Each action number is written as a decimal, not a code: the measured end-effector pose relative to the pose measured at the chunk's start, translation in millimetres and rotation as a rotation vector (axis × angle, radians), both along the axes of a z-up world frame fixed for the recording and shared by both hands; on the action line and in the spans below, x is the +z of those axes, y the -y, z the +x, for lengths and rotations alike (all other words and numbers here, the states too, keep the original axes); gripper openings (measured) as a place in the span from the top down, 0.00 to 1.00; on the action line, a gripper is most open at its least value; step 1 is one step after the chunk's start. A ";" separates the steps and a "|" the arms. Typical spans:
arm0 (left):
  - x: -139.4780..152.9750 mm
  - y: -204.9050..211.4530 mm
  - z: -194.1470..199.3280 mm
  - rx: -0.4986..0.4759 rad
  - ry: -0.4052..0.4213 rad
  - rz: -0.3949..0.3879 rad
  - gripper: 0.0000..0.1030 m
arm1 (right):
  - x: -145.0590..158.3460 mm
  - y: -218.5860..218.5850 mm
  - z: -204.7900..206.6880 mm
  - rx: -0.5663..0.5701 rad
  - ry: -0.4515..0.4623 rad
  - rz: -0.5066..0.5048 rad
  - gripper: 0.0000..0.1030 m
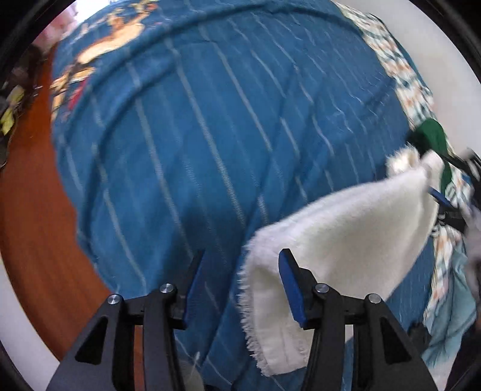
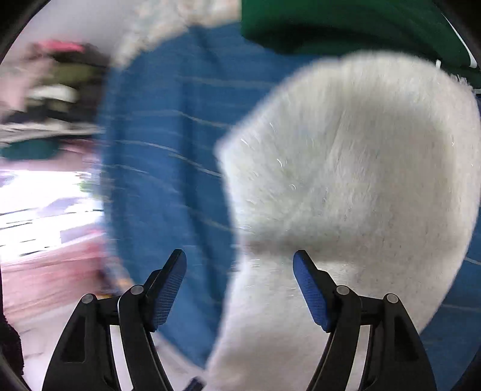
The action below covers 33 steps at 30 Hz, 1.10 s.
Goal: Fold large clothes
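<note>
A white fluffy cloth (image 1: pixel 339 228) with a frayed edge lies folded on a blue striped bedspread (image 1: pixel 210 135). My left gripper (image 1: pixel 240 285) is open just above the cloth's near left corner, with nothing between its blue pads. In the right wrist view the same white cloth (image 2: pixel 354 168) fills the right half, blurred. My right gripper (image 2: pixel 240 288) is open, its jaws straddling the cloth's left edge without closing on it. The right gripper also shows in the left wrist view (image 1: pixel 448 204) at the cloth's far end.
A green item (image 1: pixel 433 138) lies beyond the cloth; it also shows in the right wrist view (image 2: pixel 345 27). A patterned sheet border (image 1: pixel 402 78) runs along the bed's right side. Red-brown floor (image 1: pixel 33 228) lies left of the bed, with clutter (image 1: pixel 15 102) at the far left.
</note>
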<state>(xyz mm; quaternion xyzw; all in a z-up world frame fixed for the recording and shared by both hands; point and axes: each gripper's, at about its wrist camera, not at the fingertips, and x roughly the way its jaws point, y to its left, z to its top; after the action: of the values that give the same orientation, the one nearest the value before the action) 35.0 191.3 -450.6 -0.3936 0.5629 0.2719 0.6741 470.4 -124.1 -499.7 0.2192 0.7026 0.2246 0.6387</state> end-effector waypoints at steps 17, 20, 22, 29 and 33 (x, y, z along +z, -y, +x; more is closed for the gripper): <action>-79.7 20.4 88.2 -0.252 -0.191 0.157 0.30 | -152.8 100.0 50.1 0.015 -0.002 0.213 0.23; -79.3 20.1 93.6 -0.270 -0.211 0.178 0.30 | -150.9 75.1 55.1 -0.009 0.047 0.247 0.63; -75.1 17.8 99.4 -0.271 -0.218 0.191 0.30 | -135.0 80.1 44.8 -0.100 0.082 0.253 0.68; -14.8 -8.8 102.0 -0.212 -0.182 0.309 0.31 | -88.8 220.5 -80.7 -0.636 0.017 0.285 0.73; 5.1 -13.0 89.7 -0.180 -0.144 0.295 0.31 | -78.3 294.9 -218.6 -0.982 -0.074 0.170 0.73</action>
<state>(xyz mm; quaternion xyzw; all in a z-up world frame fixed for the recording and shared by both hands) 124.7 204.3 -445.4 -0.2179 0.5966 0.3176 0.7041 251.8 -419.1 -578.0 0.5833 0.5176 -0.0541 0.6237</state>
